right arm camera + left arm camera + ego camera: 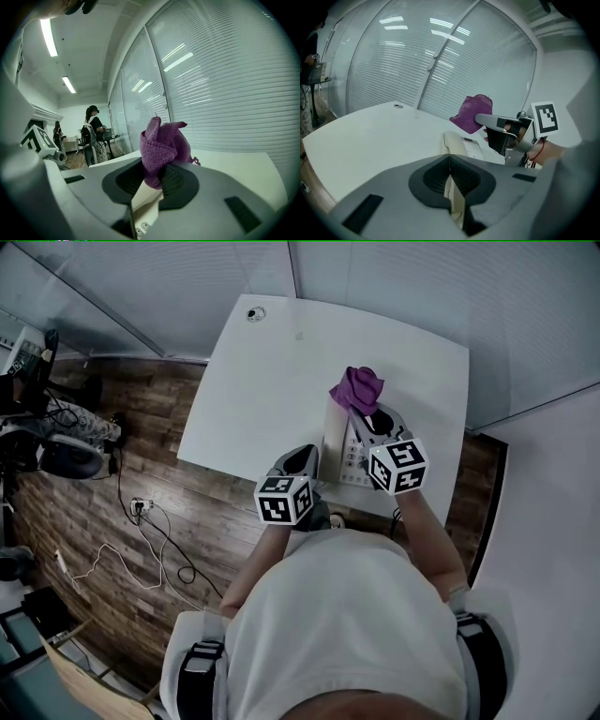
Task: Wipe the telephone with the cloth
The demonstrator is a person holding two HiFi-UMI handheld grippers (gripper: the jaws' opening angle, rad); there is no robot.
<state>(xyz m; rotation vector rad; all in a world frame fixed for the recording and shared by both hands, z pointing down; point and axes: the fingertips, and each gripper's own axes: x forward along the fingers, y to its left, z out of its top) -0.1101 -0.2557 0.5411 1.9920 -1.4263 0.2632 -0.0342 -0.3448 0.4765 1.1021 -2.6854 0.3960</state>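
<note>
right tongs (157, 177) pinching the purple cloth (161, 145) over the telephone (337, 439), left tongs (450, 174) pressed together with nothing in them
telephone is cream, sits on the white surface (253, 399) near the edge closest to the person, handset along its left side, keypad right of that. cloth is bunched, most of it sticking up past the right tongs' tips; in the head view it sits over the telephone's far end, can't tell if it touches. left tongs point at the handset's near end, just beside it, contact not clear. left gripper view shows the right tongs above the telephone on its right. cable hole (255, 313) at the surface's far corner. wood floor (141, 474) with loose cables off to the left. right gripper view: two people (93, 133) standing in the background by the glass wall (225, 93)
</note>
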